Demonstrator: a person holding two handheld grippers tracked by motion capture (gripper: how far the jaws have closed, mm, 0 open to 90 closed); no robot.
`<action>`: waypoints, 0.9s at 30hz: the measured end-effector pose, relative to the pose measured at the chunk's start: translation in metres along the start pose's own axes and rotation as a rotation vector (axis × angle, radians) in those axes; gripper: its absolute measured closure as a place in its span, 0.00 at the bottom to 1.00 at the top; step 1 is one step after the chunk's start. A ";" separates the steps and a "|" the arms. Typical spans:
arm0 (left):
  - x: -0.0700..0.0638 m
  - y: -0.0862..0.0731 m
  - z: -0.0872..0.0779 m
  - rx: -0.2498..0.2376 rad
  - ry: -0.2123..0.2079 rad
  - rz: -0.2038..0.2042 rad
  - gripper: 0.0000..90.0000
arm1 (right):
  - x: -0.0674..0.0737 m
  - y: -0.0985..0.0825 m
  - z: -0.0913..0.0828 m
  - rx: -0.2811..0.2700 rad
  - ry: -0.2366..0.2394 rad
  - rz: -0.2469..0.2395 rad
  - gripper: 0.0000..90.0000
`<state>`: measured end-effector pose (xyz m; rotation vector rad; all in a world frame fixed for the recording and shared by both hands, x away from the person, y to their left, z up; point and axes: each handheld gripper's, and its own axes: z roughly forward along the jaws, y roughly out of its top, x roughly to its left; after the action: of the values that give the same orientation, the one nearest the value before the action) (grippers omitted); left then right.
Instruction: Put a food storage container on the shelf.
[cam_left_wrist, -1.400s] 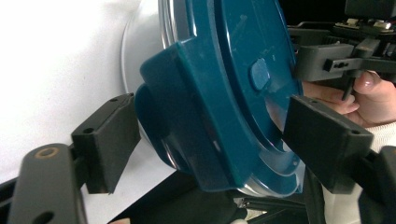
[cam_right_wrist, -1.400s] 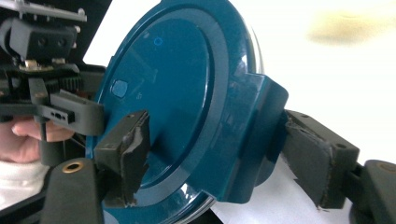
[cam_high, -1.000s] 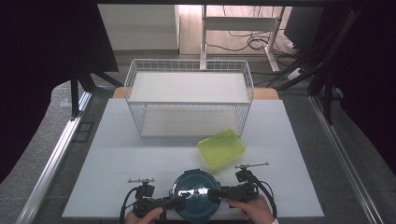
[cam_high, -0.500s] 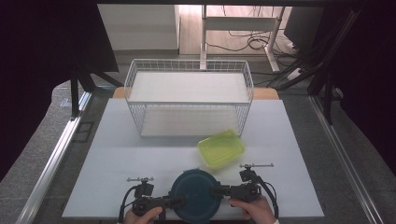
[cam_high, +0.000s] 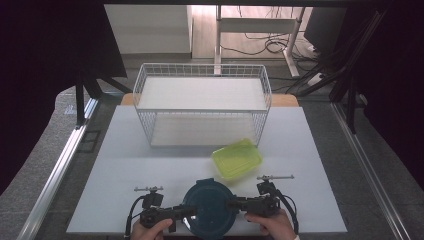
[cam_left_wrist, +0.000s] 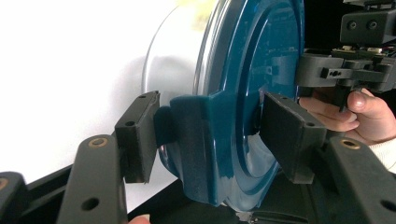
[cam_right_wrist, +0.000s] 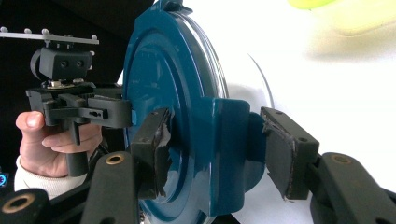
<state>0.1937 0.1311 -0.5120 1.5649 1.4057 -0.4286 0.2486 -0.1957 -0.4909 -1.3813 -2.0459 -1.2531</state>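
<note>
White table (cam_high: 130, 150), blue lid (cam_high: 209, 210) now nearer the person, both grippers' fingers (cam_left_wrist: 140, 135) closing on its latches.

Overhead view; two close, facing jaw-cameras

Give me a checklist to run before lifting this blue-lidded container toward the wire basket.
1. Left gripper grip on the blue-lidded container: jaws have just been closing, a side latch is between them, and both pads touch. Ok.
2. Right gripper grip: jaws have just been closing around the opposite latch, but the outer pad's contact is unclear. Cannot tell.
3. Lid fully seated on its clear bowl: cannot tell.
4. Room in the wire basket: nothing lies in it. Ok.
5. Path to the basket: the green container sits just beyond the lid, toward the basket. Not ok.
</note>
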 end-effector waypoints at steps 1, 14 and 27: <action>0.000 0.000 0.000 0.002 0.001 0.002 0.44 | 0.000 0.000 0.000 -0.001 -0.001 -0.001 0.50; -0.003 0.001 -0.006 -0.011 0.015 0.042 0.44 | 0.004 0.002 0.001 -0.006 0.006 -0.018 0.50; -0.004 0.005 -0.007 -0.016 0.026 0.051 0.44 | 0.003 0.006 0.003 -0.003 0.016 -0.018 0.50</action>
<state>0.1944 0.1349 -0.5035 1.5948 1.3830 -0.3666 0.2528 -0.1908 -0.4878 -1.3530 -2.0514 -1.2708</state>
